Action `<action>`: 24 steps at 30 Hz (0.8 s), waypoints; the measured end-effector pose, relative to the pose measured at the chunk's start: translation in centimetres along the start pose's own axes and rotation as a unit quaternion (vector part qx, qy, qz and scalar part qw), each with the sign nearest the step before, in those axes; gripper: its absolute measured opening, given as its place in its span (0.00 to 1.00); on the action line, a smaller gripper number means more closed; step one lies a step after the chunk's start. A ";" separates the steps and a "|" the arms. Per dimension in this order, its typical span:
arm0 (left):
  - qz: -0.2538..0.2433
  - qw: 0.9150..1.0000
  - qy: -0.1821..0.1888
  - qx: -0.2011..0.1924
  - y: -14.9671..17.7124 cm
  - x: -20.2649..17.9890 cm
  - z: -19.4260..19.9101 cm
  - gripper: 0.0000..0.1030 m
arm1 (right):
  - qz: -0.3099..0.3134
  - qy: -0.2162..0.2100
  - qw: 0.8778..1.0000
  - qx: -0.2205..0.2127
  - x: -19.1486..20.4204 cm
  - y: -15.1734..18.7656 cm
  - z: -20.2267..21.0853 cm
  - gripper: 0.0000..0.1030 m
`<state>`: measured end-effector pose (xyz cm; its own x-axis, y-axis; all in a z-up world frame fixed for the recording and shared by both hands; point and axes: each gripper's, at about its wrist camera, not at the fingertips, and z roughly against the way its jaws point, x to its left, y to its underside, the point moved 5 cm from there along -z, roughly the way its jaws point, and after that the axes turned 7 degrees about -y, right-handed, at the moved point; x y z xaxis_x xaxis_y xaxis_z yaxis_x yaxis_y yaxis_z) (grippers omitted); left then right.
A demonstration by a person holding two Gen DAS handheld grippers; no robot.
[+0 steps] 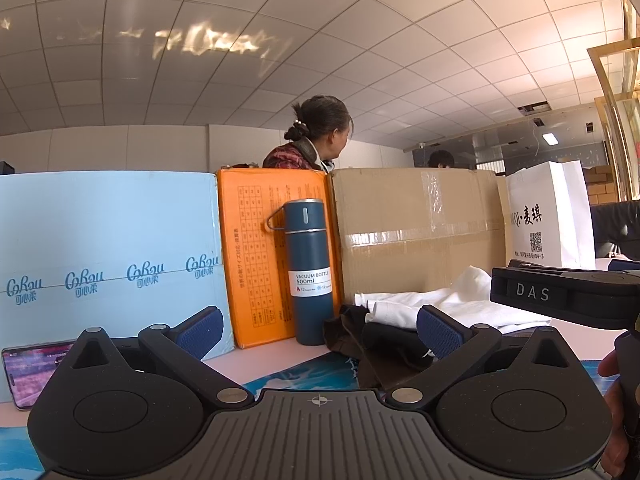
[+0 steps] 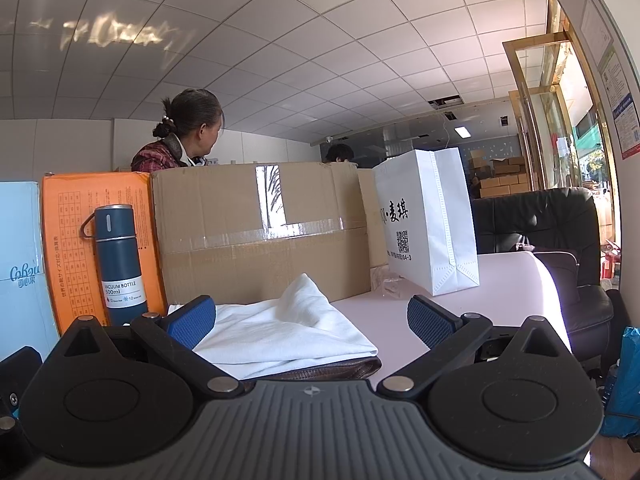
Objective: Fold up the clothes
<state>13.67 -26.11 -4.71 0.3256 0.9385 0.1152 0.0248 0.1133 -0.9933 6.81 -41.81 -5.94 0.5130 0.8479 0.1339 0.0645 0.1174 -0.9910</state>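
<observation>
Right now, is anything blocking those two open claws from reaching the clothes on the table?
Nothing visible does. The white garment lies straight ahead of the open right gripper, on a brown garment that the open left gripper faces. The vacuum bottle stands behind, to the left.

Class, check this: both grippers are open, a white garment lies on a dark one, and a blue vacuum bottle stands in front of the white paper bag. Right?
Not quite. The blue vacuum bottle stands in front of the orange box, not the white paper bag, as both wrist views show. The left gripper and right gripper are open, and the white garment lies on the dark one.
</observation>
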 end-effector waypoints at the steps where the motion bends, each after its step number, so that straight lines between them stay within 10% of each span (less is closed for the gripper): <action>1: 0.000 1.000 0.000 0.000 0.0 0.0 0.0 1.00 | 0.000 0.000 1.000 0.000 0.0 0.0 0.0 1.00; 24: -0.002 1.000 0.003 -0.004 0.0 -0.1 0.0 1.00 | 0.000 0.000 1.000 -0.003 0.0 0.0 0.0 1.00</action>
<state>13.67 -26.26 -4.69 0.3311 0.9359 0.1200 0.0337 0.1153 -0.9928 6.78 -41.79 -5.92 0.5132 0.8479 0.1331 0.0689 0.1139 -0.9911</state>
